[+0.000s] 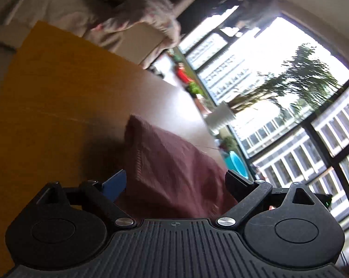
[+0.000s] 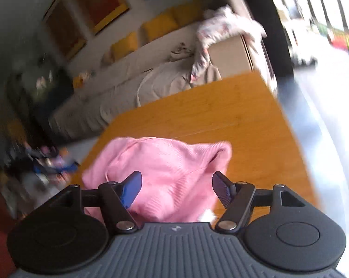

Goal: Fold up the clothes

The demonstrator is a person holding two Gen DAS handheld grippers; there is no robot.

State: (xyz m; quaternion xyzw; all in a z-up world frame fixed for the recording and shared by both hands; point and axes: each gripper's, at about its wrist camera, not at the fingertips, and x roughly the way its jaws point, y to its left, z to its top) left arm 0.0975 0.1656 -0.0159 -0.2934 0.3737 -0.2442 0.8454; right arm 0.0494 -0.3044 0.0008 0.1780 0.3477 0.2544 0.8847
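A pink garment (image 2: 165, 173) of ribbed knit lies bunched on the wooden counter (image 2: 244, 120), whose orange-brown top shows fine grain and a straight seam line. In the right wrist view the cloth is bright pink, with a curved seam and a soft peak at its far right corner; in the left wrist view the same garment (image 1: 174, 162) reads as a dull rose, backlit by the window (image 1: 278, 81), with a stitched hem running down its near left edge. The left tool (image 1: 175, 180) stands wide, its blue-faced finger on one side and black finger on the other, with the cloth lying between them and neither pad pressing on it. The right tool (image 2: 176, 190) is also spread, narrower than the left, over the near part of the garment, its ridged pads clear of the fabric. Both tools have black jointed arms with round metal pivots on a ribbed grey body. Beyond the counter is a pale sofa (image 2: 128, 88) with square yellow cushions (image 2: 160, 29) and a floral cloth (image 2: 223, 27) draped over its arm. Much of both views is blurred.
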